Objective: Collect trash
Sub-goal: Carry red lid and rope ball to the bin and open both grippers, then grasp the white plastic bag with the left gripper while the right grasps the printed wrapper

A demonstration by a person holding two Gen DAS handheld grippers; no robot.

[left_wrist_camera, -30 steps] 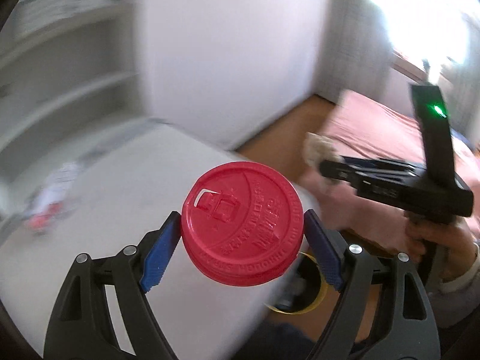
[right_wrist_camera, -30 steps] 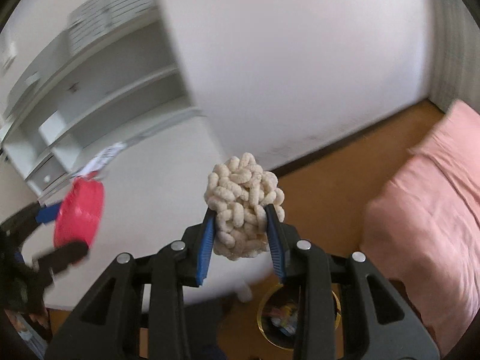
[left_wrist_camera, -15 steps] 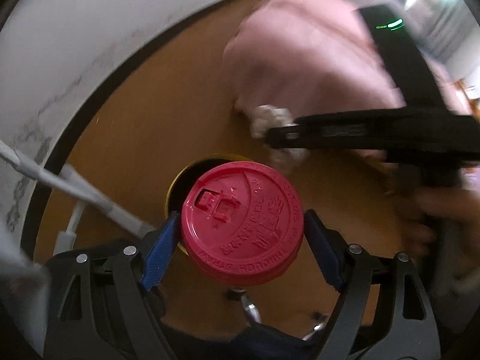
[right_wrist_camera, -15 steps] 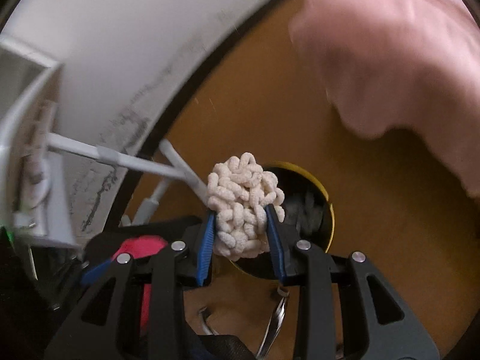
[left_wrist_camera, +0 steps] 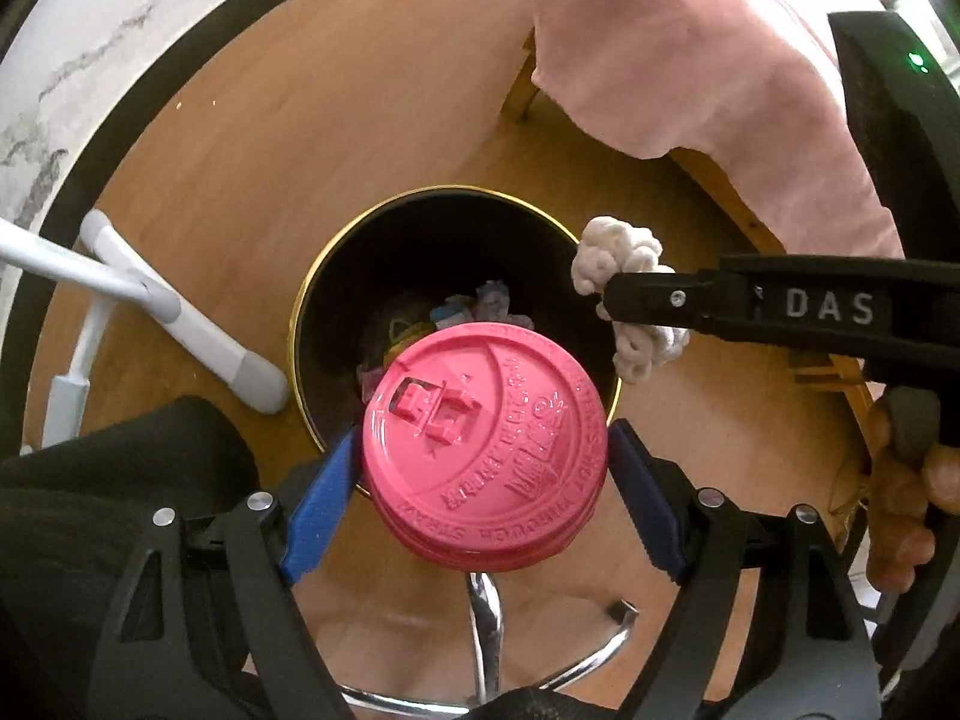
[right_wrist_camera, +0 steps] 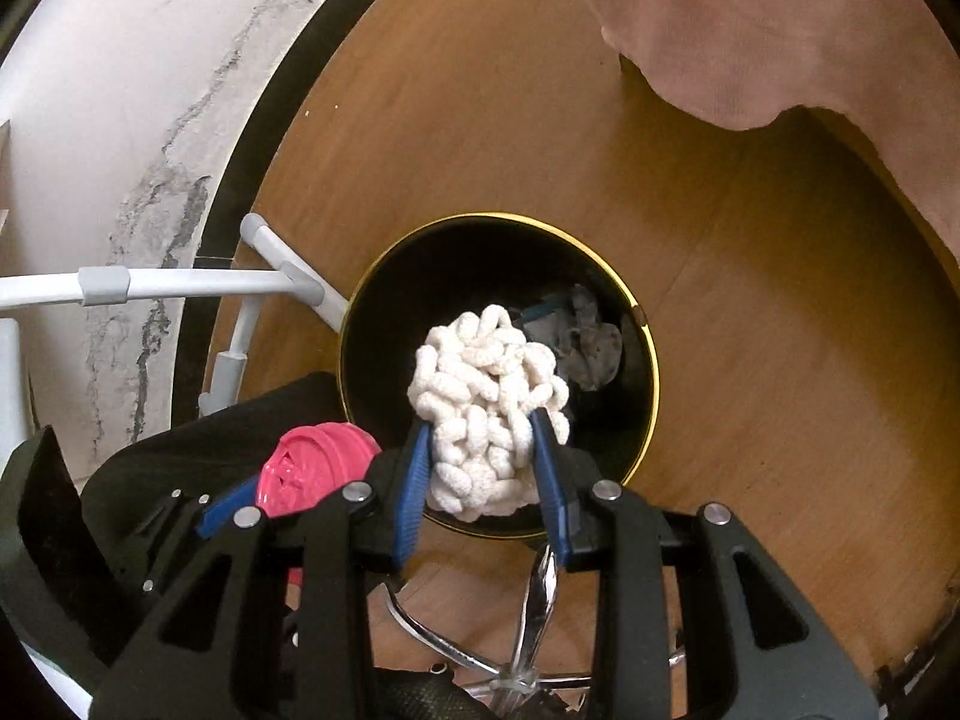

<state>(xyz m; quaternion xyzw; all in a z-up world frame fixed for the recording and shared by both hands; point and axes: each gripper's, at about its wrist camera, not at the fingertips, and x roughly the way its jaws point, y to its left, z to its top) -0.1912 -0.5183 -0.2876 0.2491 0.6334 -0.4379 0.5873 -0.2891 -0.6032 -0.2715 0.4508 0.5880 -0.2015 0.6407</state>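
My left gripper (left_wrist_camera: pixel 483 480) is shut on a pink plastic cup lid (left_wrist_camera: pixel 486 450), pressed between its blue pads. It hangs over the near rim of a black trash bin with a gold rim (left_wrist_camera: pixel 303 306) that stands on the wood floor. My right gripper (right_wrist_camera: pixel 480 456) is shut on a cream clump of puffed snacks (right_wrist_camera: pixel 486 408), held above the same bin (right_wrist_camera: pixel 651 360). In the left wrist view the snack clump (left_wrist_camera: pixel 618 258) sits over the bin's right rim. The pink lid (right_wrist_camera: pixel 312 468) shows at lower left in the right wrist view. Wrappers lie at the bin's bottom.
White table legs (left_wrist_camera: pixel 198 336) stand left of the bin by a white wall with a black baseboard (right_wrist_camera: pixel 240 162). A pink bedspread (left_wrist_camera: pixel 690 60) hangs at upper right. A chrome chair base (right_wrist_camera: pixel 528 648) lies just below both grippers. A hand (left_wrist_camera: pixel 906 510) holds the right gripper.
Both grippers have dropped and tipped down from table height toward the floor. The bin, small a second ago, now fills the middle of both views; both grips are unchanged.
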